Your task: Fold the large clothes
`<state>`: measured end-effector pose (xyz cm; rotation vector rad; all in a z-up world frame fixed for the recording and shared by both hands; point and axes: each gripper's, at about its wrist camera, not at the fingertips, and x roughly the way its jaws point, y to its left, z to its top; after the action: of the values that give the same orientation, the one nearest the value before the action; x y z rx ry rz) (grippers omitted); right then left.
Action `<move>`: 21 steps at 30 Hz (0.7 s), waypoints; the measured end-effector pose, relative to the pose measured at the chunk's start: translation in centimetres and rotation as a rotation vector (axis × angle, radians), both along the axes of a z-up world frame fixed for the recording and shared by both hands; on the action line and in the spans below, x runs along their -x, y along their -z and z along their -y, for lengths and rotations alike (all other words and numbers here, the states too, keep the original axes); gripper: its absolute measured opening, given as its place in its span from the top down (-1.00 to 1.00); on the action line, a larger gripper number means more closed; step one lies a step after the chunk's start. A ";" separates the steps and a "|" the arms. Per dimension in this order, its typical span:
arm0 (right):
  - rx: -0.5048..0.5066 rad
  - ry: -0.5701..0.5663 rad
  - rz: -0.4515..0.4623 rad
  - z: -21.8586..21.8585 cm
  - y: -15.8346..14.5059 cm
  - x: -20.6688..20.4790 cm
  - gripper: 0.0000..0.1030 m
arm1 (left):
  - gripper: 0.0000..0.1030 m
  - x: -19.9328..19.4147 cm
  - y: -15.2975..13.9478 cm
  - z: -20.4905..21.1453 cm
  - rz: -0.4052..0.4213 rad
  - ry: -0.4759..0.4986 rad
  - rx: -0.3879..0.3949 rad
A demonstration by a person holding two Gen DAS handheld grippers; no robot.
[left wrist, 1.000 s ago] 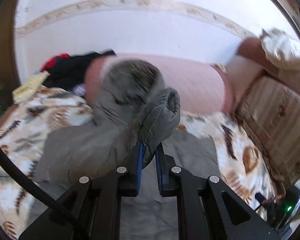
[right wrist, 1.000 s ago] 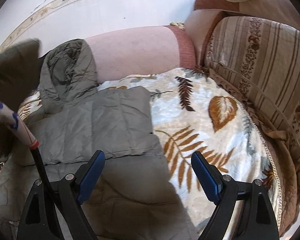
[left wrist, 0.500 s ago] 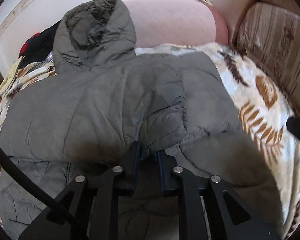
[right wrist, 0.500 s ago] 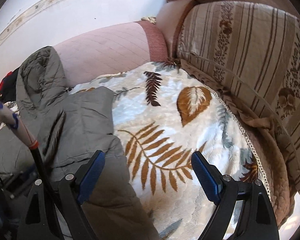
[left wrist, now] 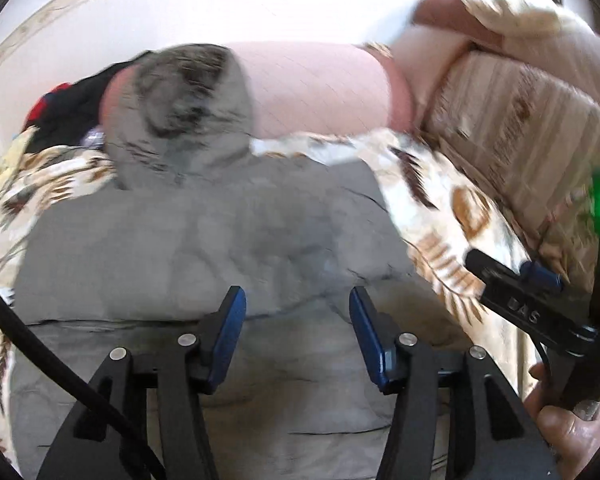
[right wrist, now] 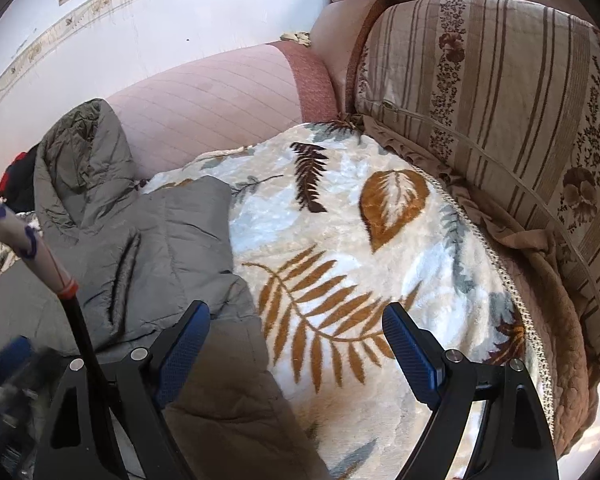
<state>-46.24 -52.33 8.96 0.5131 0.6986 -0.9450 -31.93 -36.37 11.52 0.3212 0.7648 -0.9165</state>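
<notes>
A grey padded hooded jacket (left wrist: 204, 248) lies on the leaf-patterned blanket (left wrist: 440, 216), its sleeve folded across the body and its hood (left wrist: 184, 108) leaning on the pink armrest. My left gripper (left wrist: 296, 304) hovers over the folded sleeve, its jaws opening, with no cloth pinched between the pads. The picture is blurred. My right gripper (right wrist: 296, 336) stands wide open over the blanket (right wrist: 340, 248), beside the jacket's right edge (right wrist: 168, 256), holding nothing. In the left wrist view the right gripper (left wrist: 516, 280) shows at the right edge in a hand (left wrist: 568, 428).
A pink armrest (right wrist: 220, 96) and a striped floral back cushion (right wrist: 500, 92) bound the seat. Dark and red clothes (left wrist: 60, 108) are heaped at the far left. A cable (right wrist: 72, 312) crosses the right wrist view's left side.
The left gripper laid the sleeve down across the jacket, let go and spread its jaws. The right gripper stayed wide open, swinging right over the blanket.
</notes>
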 end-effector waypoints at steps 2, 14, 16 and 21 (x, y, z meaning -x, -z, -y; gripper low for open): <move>-0.008 -0.024 0.029 -0.2 -0.1 -0.2 -0.77 | -0.05 -2.0 -0.5 -2.0 0.016 -0.069 0.008; 0.002 -0.319 0.118 -5.1 -0.8 -5.7 -0.53 | -0.06 -16.3 4.5 -13.3 0.024 -0.529 -0.144; 0.017 -0.353 0.117 -5.6 -0.7 -6.6 -0.42 | -0.07 -16.9 5.0 -13.7 0.027 -0.541 -0.156; 0.051 -0.414 0.056 -7.0 0.3 -9.9 -0.26 | -0.08 -17.4 6.6 -13.8 0.030 -0.532 -0.183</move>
<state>-36.36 -45.37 8.62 0.3309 0.6949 -0.5567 -14.50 -22.61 4.92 0.2714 0.8538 -0.3415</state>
